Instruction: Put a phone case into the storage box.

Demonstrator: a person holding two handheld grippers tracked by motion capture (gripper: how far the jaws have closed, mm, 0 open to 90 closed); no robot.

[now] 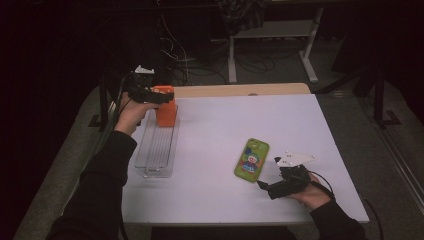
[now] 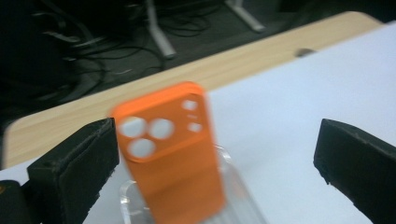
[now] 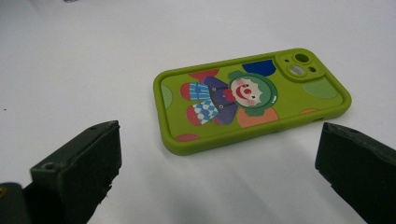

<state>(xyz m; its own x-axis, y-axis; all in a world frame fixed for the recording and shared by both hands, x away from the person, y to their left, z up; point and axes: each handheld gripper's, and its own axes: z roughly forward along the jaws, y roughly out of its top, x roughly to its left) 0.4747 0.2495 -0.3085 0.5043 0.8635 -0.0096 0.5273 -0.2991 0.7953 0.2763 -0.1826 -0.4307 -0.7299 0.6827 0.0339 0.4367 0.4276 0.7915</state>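
Here the left gripper (image 1: 159, 96) is up at the far left corner of the table (image 1: 300, 125). Its jaws stand wide apart and pinch nothing. In the left gripper view the orange phone case (image 2: 170, 154) stands nearly upright between the two jaws, close to the left one. I cannot tell if that jaw touches it, and the picture is a bit blurry. The case stands in the far end of a clear plastic rack (image 1: 157, 150), which lies along the left edge of the table. Its back faces the camera, with round holes near the top.

The right gripper (image 1: 265, 186) is near the front edge, toward the right corner. Its jaws are wide open too, and they hold nothing. Just beyond them the green phone case (image 3: 252, 100) lies flat on the table, picture side up. It shows a clown with a red nose.

Both cases look light and bendy, like soft rubber. They will not break if they drop. The green one lies flat, so I think it is best to take it by its two long sides. A hard squeeze could make it bow and pop out. The orange one could tip over with a small push.
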